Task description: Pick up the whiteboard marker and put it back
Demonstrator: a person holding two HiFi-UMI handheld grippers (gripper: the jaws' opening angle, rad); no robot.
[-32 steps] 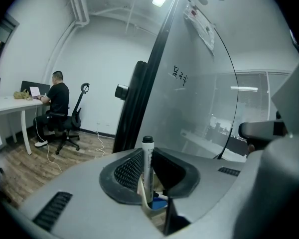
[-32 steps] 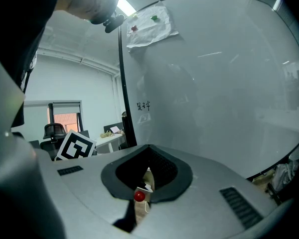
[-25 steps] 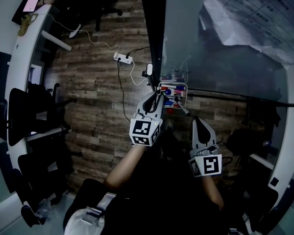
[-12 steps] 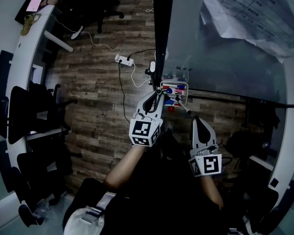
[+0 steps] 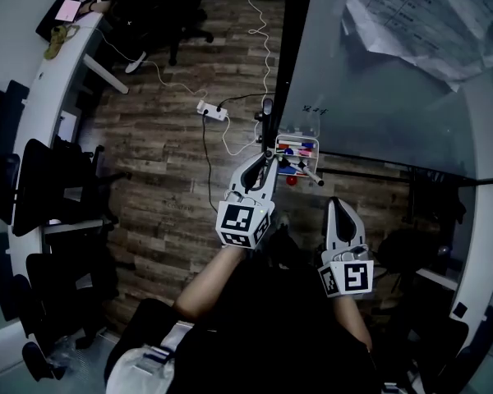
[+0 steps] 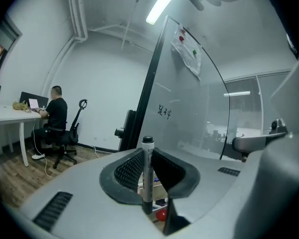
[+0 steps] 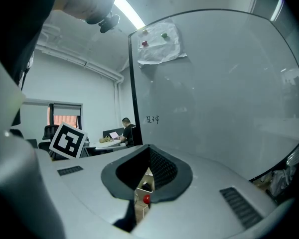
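The left gripper (image 5: 261, 164) clamps the whiteboard marker (image 6: 148, 168) upright between its fingers, near the tray (image 5: 297, 136). To its right, the right gripper (image 7: 142, 185) keeps its fingers narrow and empty.

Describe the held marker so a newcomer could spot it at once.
Find the big dark-framed whiteboard; a small white tray of coloured markers hangs at its lower edge. Just before that tray, the left gripper has its jaws shut on the marker: upright, black-capped, the only one clamped rather than lying in the tray.
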